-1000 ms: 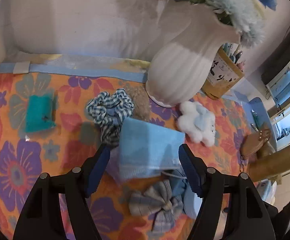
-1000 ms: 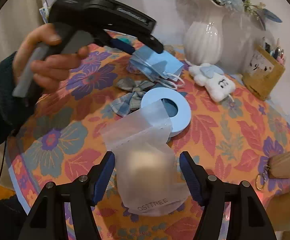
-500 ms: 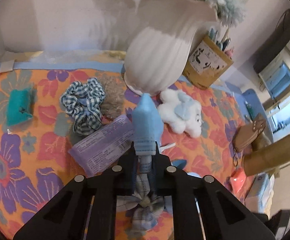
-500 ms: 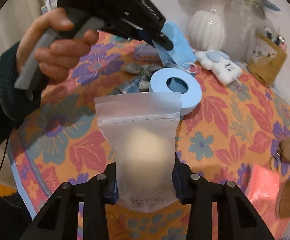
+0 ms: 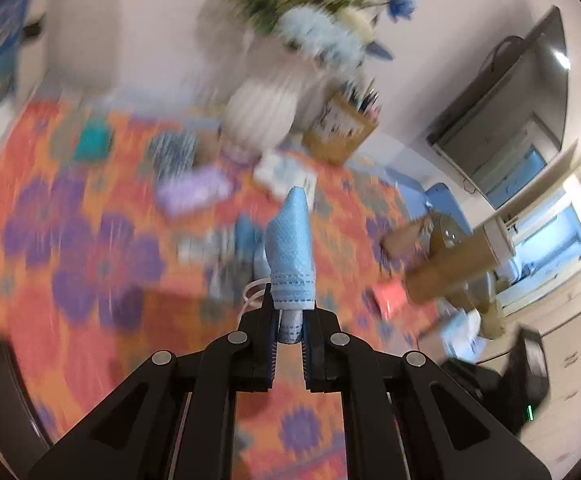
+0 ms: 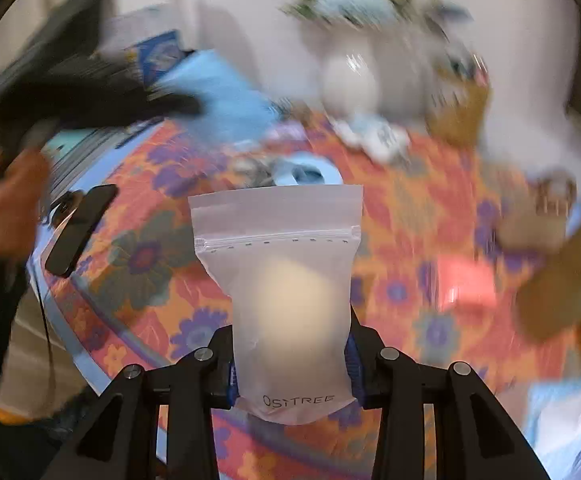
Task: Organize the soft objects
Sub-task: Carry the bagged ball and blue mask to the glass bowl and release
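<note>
Room w/ pale cream walls point(image 5: 138, 32); table under an orange cloth point(image 5: 70, 208) w/ purple flowers and blue trim. At right, a dark flat screen point(image 5: 506, 92) hangs on the wall above a pale cabinet, next to a bright window point(image 5: 558, 236) letting in bluish daylight. Most of bkgd is motion-blurred.

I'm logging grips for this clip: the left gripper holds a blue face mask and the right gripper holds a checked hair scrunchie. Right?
Not quite. The right gripper is shut on a frosted zip bag with a pale round thing inside, as the right wrist view shows. The left gripper does hold the blue face mask.
</note>
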`<move>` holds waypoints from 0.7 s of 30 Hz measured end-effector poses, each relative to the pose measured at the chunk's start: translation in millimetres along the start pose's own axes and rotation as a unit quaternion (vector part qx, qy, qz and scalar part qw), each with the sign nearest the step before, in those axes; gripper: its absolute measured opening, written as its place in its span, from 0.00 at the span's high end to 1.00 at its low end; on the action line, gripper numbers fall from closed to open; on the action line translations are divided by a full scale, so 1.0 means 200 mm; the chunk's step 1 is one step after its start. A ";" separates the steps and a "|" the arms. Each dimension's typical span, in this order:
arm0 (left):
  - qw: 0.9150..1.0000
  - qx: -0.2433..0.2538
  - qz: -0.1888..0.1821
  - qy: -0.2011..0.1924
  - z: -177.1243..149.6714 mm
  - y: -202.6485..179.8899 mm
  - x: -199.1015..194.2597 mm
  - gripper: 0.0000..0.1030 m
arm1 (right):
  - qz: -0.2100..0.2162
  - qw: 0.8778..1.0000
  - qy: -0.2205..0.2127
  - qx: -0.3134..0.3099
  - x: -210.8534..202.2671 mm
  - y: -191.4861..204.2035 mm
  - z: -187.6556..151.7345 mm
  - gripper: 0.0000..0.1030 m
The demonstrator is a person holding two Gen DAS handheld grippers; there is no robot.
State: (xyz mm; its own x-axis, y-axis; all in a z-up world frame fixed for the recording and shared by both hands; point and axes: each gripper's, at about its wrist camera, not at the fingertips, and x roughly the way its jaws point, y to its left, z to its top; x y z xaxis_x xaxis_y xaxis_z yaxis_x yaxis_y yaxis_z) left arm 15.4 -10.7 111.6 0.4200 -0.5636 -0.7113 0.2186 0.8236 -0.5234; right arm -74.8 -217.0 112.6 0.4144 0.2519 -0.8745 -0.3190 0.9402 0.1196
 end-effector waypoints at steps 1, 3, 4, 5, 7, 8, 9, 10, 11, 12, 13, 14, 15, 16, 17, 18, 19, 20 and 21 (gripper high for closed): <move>1.000 -0.024 -0.003 0.013 -0.08 0.04 0.02 0.94 | -0.001 1.000 0.009 0.012 0.02 -0.02 -0.01 0.62; 0.999 -0.049 -0.009 0.020 -0.18 0.11 0.05 0.93 | -0.005 0.999 0.022 0.027 0.06 -0.04 -0.04 0.62; 0.998 -0.055 -0.004 0.024 -0.23 0.15 0.08 0.93 | -0.004 0.999 0.030 0.032 0.08 -0.05 -0.05 0.62; 0.998 -0.058 0.004 0.027 -0.27 0.17 0.10 0.92 | -0.003 0.999 0.038 0.039 0.10 -0.05 -0.06 0.62; 0.998 -0.057 0.023 0.024 -0.31 0.21 0.14 0.84 | 0.001 0.998 0.046 0.048 0.12 -0.06 -0.07 0.62; 0.997 -0.058 0.033 0.024 -0.32 0.23 0.16 0.70 | 0.008 0.997 0.048 0.056 0.14 -0.07 -0.07 0.62; 0.997 -0.065 0.041 0.026 -0.32 0.26 0.18 0.65 | 0.014 0.997 0.047 0.063 0.15 -0.07 -0.07 0.60; 0.997 -0.071 0.028 0.020 -0.32 0.29 0.18 0.65 | 0.018 0.997 0.045 0.066 0.15 -0.07 -0.07 0.59; 0.997 -0.080 0.009 0.012 -0.31 0.31 0.18 0.58 | 0.018 0.997 0.046 0.067 0.16 -0.06 -0.07 0.58; 0.995 -0.096 -0.003 0.008 -0.30 0.33 0.18 0.49 | 0.016 0.997 0.049 0.066 0.17 -0.05 -0.08 0.54; 0.994 -0.110 -0.010 0.003 -0.29 0.35 0.17 0.44 | 0.014 0.997 0.051 0.065 0.18 -0.05 -0.08 0.45; 0.992 -0.125 -0.021 -0.006 -0.28 0.38 0.17 0.35 | 0.014 0.997 0.050 0.064 0.18 -0.04 -0.08 0.41; 0.991 -0.134 -0.030 -0.011 -0.27 0.38 0.17 0.33 | 0.017 0.997 0.048 0.065 0.18 -0.04 -0.08 0.38; 0.989 -0.142 -0.037 -0.013 -0.26 0.39 0.18 0.33 | 0.021 0.997 0.045 0.065 0.17 -0.05 -0.09 0.38; 0.987 -0.152 -0.043 -0.018 -0.26 0.41 0.18 0.33 | 0.026 0.997 0.041 0.067 0.17 -0.05 -0.09 0.38; 0.986 -0.160 -0.050 -0.022 -0.25 0.43 0.18 0.33 | 0.026 0.997 0.040 0.069 0.16 -0.05 -0.09 0.38; 0.983 -0.170 -0.057 -0.028 -0.25 0.44 0.18 0.33 | 0.022 0.997 0.042 0.068 0.17 -0.05 -0.10 0.38; 0.982 -0.178 -0.061 -0.033 -0.26 0.46 0.18 0.33 | 0.016 0.997 0.044 0.066 0.17 -0.04 -0.10 0.38; 0.979 -0.187 -0.065 -0.040 -0.26 0.48 0.17 0.34 | 0.010 0.997 0.046 0.063 0.18 -0.03 -0.10 0.38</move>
State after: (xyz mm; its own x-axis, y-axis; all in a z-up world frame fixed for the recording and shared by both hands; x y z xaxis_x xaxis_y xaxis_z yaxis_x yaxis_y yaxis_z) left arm 4.2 44.6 12.3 0.4818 -0.6424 -0.5960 -0.0565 0.6559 -0.7527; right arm -74.7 -218.7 70.7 0.3275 0.2544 -0.9100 -0.2147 0.9579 0.1906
